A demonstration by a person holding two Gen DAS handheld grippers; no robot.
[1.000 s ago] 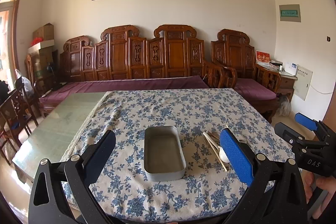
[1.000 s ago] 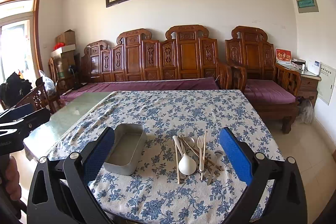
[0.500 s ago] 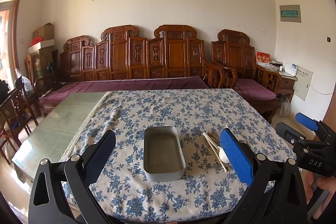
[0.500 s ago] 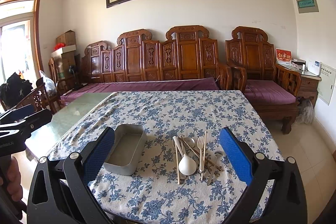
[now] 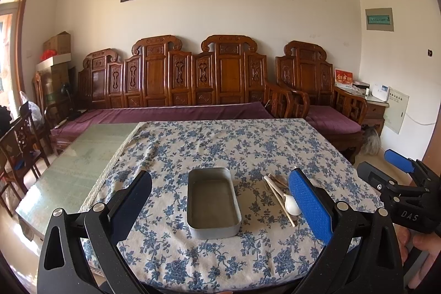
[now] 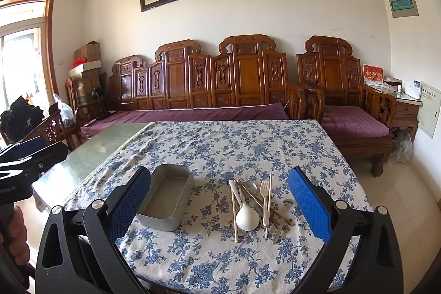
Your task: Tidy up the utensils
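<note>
An empty grey metal tray [image 5: 212, 201] [image 6: 167, 196] lies on the floral tablecloth [image 5: 220, 145] [image 6: 237, 145], near its front edge. To its right sits a heap of utensils [image 6: 255, 207] [image 5: 281, 193]: a white spoon [image 6: 247, 216], a pale fork [image 6: 265, 197], chopsticks and metal cutlery. My left gripper [image 5: 220, 207] hovers open in front of the tray. Held wide open before the heap, my right gripper [image 6: 220, 207] has nothing between its blue pads [image 6: 308, 207]. In the left wrist view the right gripper [image 5: 405, 183] shows at the far right, held by a hand.
Bare green glass table top [image 5: 74, 156] lies left of the cloth. A carved wooden sofa with purple cushions [image 5: 176, 112] stands behind the table, and an armchair [image 6: 350, 112] at the right. A wooden chair [image 5: 16, 145] is at the left.
</note>
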